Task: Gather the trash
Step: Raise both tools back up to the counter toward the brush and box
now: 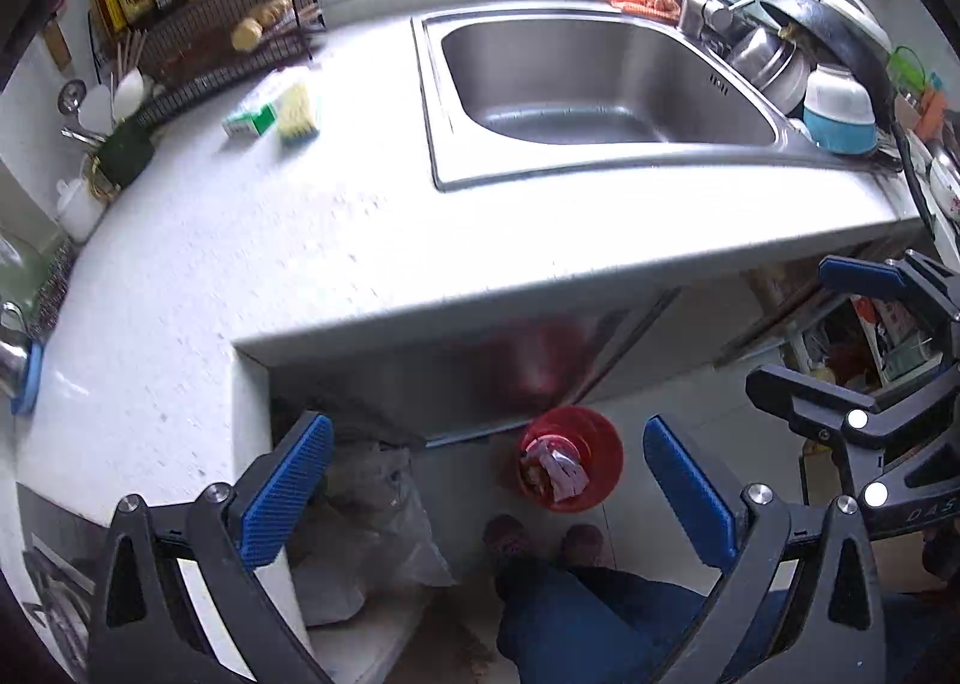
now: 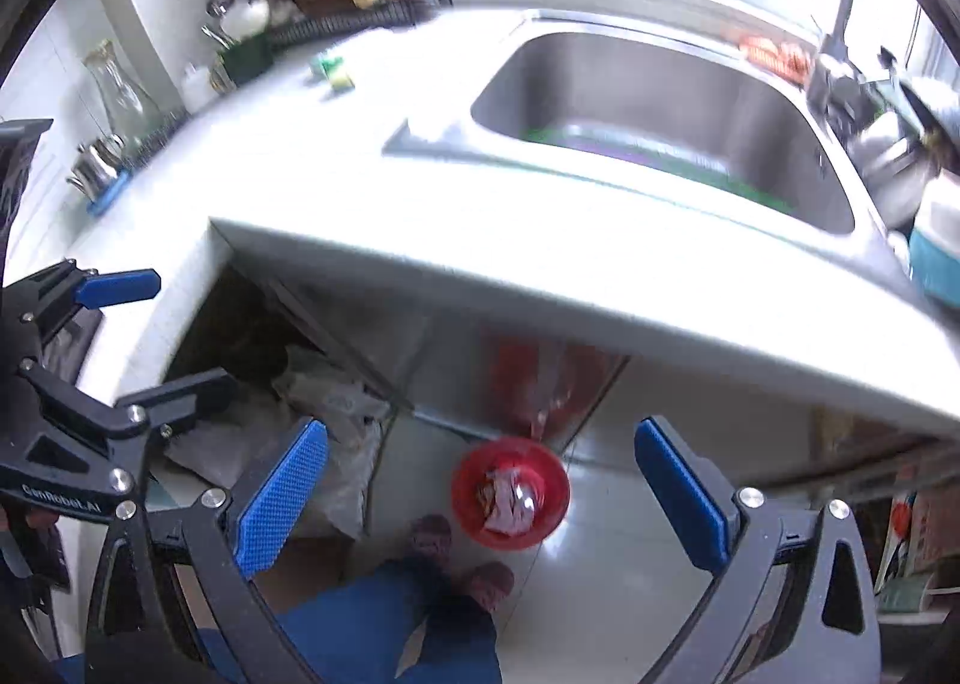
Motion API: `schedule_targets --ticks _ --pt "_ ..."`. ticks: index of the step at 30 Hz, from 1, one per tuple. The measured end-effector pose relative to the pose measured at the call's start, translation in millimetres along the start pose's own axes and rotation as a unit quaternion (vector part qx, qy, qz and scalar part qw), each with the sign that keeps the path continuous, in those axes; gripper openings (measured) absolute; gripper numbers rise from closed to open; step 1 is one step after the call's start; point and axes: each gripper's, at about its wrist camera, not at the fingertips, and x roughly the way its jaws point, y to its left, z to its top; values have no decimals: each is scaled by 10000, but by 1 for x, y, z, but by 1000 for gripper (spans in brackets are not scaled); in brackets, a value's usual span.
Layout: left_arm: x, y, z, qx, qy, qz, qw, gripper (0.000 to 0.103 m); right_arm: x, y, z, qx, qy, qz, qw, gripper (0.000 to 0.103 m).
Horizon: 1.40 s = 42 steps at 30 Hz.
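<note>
Both grippers, left (image 1: 487,480) and right (image 2: 481,483), gape wide with nothing in them. Trash (image 1: 555,471) sits in the red bin (image 1: 591,447) on the floor below the surface (image 1: 300,240). Only the left view gets the sponge (image 1: 297,114) sharp; the right one's blurry.

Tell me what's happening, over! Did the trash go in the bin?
Left gripper open, empty. Right gripper open, empty. Trash sits in the red bin on the floor, below the counter. Nothing in the way.
</note>
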Motion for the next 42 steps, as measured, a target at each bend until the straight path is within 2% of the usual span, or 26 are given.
schedule_targets --ticks 7,12,17,24,28,32,42 --pt "-27 29 29 -106 -273 128 9995 103 -17 8 51 -214 -277 74 9994 102" --pt "-40 72 67 -441 -493 213 9976 103 -8 16 87 -397 -394 91 9984 102" --pt "-34 124 108 -694 -610 223 9955 103 9 22 131 -492 -402 80 9979 102" --pt "-13 190 159 -745 -664 389 9942 103 39 42 202 -498 -321 206 9980 102" --pt "4 225 177 -731 -567 406 9949 103 65 61 232 -626 -253 74 9977 102" --pt "27 250 189 -767 -408 349 9956 103 94 76 257 -682 -48 205 9974 102" --pt "79 298 205 -871 5 251 9959 103 160 102 294 -625 565 251 9961 102"
